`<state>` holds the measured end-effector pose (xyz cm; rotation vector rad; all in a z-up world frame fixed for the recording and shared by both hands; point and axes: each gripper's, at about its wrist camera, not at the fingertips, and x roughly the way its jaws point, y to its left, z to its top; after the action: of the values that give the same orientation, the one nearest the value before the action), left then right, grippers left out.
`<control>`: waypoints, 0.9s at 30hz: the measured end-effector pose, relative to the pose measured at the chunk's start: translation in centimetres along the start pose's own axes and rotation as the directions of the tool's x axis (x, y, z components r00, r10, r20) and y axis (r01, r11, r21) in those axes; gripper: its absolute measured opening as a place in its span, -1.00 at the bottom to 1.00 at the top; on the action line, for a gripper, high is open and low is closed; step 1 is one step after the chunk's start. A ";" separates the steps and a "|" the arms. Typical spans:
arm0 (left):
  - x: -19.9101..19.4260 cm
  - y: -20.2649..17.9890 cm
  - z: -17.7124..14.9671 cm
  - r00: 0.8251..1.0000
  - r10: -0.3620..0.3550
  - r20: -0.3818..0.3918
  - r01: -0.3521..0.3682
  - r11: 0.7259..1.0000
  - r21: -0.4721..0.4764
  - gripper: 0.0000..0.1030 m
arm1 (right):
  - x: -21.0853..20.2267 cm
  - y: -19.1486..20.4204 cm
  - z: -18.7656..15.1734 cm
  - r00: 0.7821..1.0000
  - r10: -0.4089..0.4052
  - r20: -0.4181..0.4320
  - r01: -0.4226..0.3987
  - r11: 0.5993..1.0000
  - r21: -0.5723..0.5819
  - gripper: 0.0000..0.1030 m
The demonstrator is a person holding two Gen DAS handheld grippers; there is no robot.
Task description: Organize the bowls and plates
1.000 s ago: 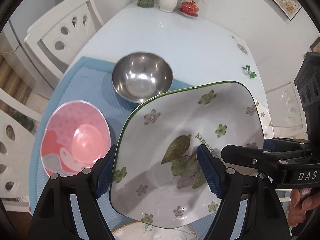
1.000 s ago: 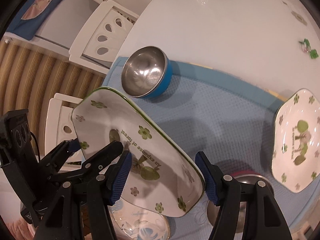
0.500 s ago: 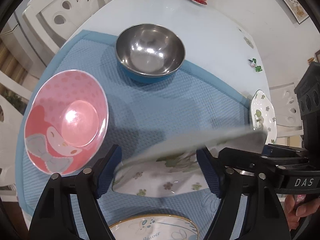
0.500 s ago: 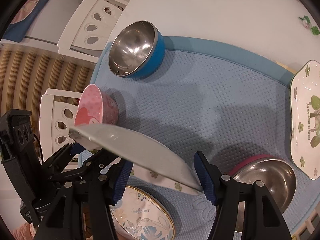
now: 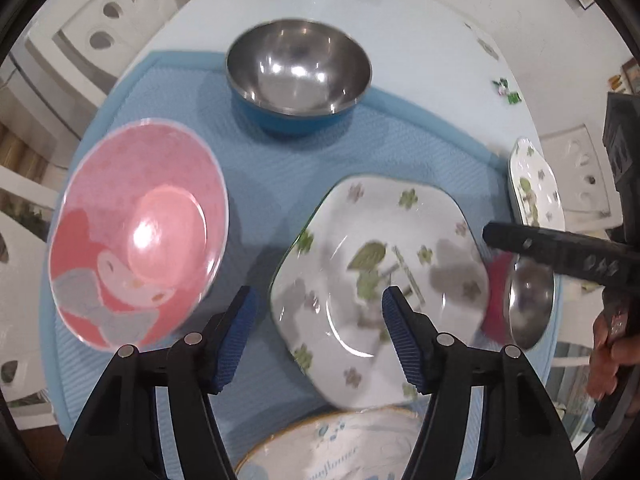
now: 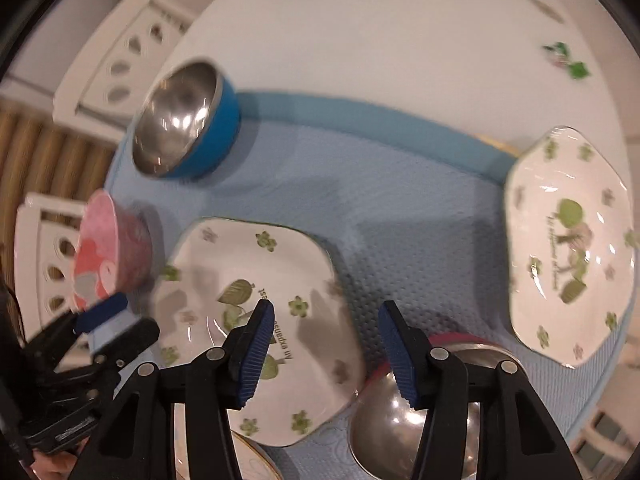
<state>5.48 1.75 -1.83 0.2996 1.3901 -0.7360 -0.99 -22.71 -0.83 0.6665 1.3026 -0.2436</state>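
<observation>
Blue waffle-weave mat point(image 5: 280, 184) covers the near part of the white table point(image 5: 420, 40); all the crockery sits on it.

Floral square plate point(image 5: 380, 280) lies flat on the mat at centre-right of my left view, centre-left of my right view point(image 6: 256, 312). Nothing grips it.

My left tongs point(image 5: 316, 336): jaws have just been closing, pads not pressing on anything. The plate's left rim shows in the gap between the fingers, and the right finger overlaps the plate in the picture; whether it touches I cannot tell.

My right tongs point(image 6: 326, 350): jaws have likewise just been closing, empty. The left finger overlaps the plate's right portion, bare mat shows in the gap.

Pink bowl point(image 5: 136, 236) at left of the left view, tilted rim toward the lens, just beside the plate.

Steel bowl with blue outside point(image 5: 298, 80) at upper centre of the left view, upper left of the right view point(image 6: 184, 120), apart from the plate.

Steel bowl with red outside point(image 6: 416, 412) at the bottom of the right view, close against the plate's right edge.

Second floral plate point(image 6: 568, 248) at the right edge of the mat, well apart from the first.

Gold-rimmed round plate point(image 5: 340, 448) at bottom centre of the left view, partly hidden by my tongs.

Motion blur softens both views.
</observation>
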 end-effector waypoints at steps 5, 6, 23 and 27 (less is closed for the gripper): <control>1.1 0.2 -1.5 0.999 0.017 -0.034 -0.018 0.999 -0.032 0.23 | 2.7 -0.1 0.5 0.993 -0.075 -0.086 0.071 0.997 -0.039 0.09; 1.3 0.2 -1.6 0.999 0.014 -0.032 -0.015 0.999 -0.034 0.23 | 3.4 0.0 0.7 0.990 -0.098 -0.099 0.093 0.994 -0.053 0.09; 6.2 -0.1 -2.6 0.992 -0.005 -0.126 -0.002 0.999 -0.050 0.19 | 8.5 1.3 2.1 0.983 -0.057 -0.174 0.045 0.996 -0.072 0.10; 6.5 -0.7 -1.8 0.992 -0.021 -0.124 0.014 0.998 -0.054 0.20 | 8.8 1.6 1.6 0.985 -0.009 -0.172 -0.003 0.998 -0.069 0.12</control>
<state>3.70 0.46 -8.21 0.2957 1.5298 -0.7030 3.53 -20.71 -8.43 0.6375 1.4713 -0.1453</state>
